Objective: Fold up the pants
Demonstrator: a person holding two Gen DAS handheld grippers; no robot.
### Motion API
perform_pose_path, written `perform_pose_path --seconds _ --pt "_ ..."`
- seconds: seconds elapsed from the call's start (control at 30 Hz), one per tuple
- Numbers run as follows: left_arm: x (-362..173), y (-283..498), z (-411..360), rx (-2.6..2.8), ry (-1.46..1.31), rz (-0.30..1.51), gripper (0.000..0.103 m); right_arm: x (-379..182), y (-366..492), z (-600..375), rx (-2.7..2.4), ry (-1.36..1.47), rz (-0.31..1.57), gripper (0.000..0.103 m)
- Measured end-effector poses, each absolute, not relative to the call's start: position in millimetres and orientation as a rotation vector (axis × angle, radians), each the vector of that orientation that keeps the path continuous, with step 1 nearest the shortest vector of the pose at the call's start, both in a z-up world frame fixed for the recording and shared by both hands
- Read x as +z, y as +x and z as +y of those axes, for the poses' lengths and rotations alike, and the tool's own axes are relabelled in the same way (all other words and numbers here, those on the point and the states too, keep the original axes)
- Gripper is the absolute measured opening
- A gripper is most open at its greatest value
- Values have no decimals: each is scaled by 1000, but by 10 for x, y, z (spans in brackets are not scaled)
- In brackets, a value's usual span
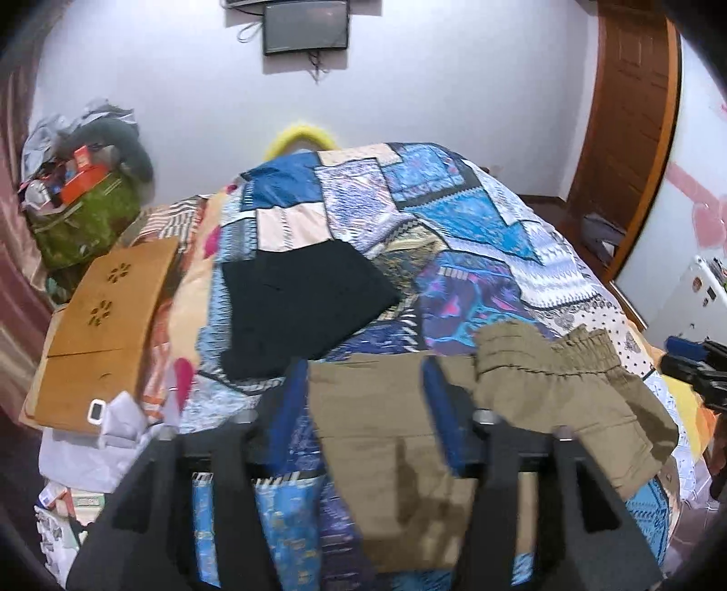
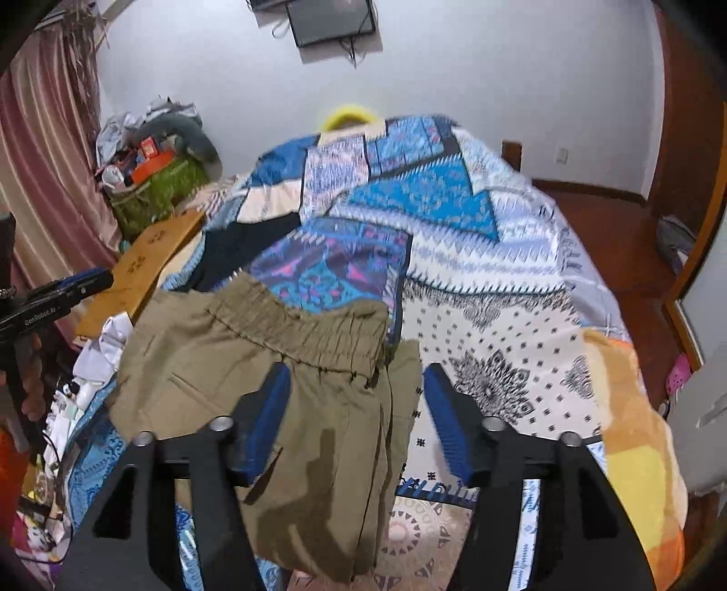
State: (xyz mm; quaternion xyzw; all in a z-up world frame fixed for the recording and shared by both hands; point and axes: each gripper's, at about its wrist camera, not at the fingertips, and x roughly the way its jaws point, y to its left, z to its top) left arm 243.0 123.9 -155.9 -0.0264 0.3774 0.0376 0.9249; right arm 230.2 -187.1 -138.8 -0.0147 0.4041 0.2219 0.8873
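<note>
A home bedroom: a bed under a blue patchwork-print quilt (image 1: 454,218) fills the room, with pink striped curtains (image 2: 41,150), a dark wall-mounted screen (image 1: 306,26), probably a television, a brown wooden door (image 1: 631,104) and a cluttered green fabric bag (image 1: 86,218).

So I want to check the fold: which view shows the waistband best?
The right wrist view: the waistband runs across mid-frame, its whole gathered edge visible on the khaki pants. The left wrist view shows it off to the right, partly folded over.
</note>
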Motion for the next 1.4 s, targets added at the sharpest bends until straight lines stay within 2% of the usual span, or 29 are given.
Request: perform_pose_path --seconds 0.03,0.07,0.1,0.33,0.57,0.63,0.67,0.77,0.8,0.83,0.87,0.9,0.93,0.97,1.0,1.2,1.4 --pt "-1574 2389 1316 96 -62 770 83 -1363 2276 -1882 457 -34 832 71" --pt "-1604 2363 1372 113 -69 774 87 -1355 2262 -1883 453 -42 828 80" --pt "-1634 2352 1404 123 -75 781 88 -1350 2239 -1891 451 -45 820 84" --pt "-2105 2407 1572 87 -196 929 88 -1630 2305 -1919 428 -61 901 85" --pt "-2582 2805 1494 -33 -277 1067 87 -2038 2506 -2010 451 64 1059 85" --pt "-2633 2861 1472 -108 -334 1088 76 -2112 2553 -2021 478 113 1085 85" --pt "-2628 2873 1452 -129 -349 1088 75 -2134 2551 -2017 488 121 1092 84" --pt "-2594 2894 1376 -132 -324 1080 66 -2209 2602 -1983 537 159 1116 73" --pt "-2582 2897 1366 -130 -319 1077 61 -2216 2631 -1964 543 159 1109 66" --pt "-2555 2896 1349 -126 -314 1066 52 -2217 2657 -1945 546 156 1107 62" --pt "-2518 2892 1334 -123 -304 1046 44 -2215 2683 -1942 552 165 1108 53" --pt "-2482 2879 1316 -113 -287 1030 27 -2219 2721 -1948 537 194 1109 48" --pt "-2422 2852 1288 -79 -246 1006 21 -2221 2736 -1962 528 209 1109 44" --pt "-2397 2847 1270 -65 -230 995 19 -2223 2744 -1969 525 223 1105 36" --pt "-2364 2847 1252 -56 -215 982 15 -2219 2737 -1965 530 228 1094 32" --pt "-2174 2847 1158 -30 -142 928 11 -2000 2659 -1847 515 98 1019 16" --pt "-1812 2765 1041 -31 -49 834 10 -1656 2611 -1738 536 29 925 12"
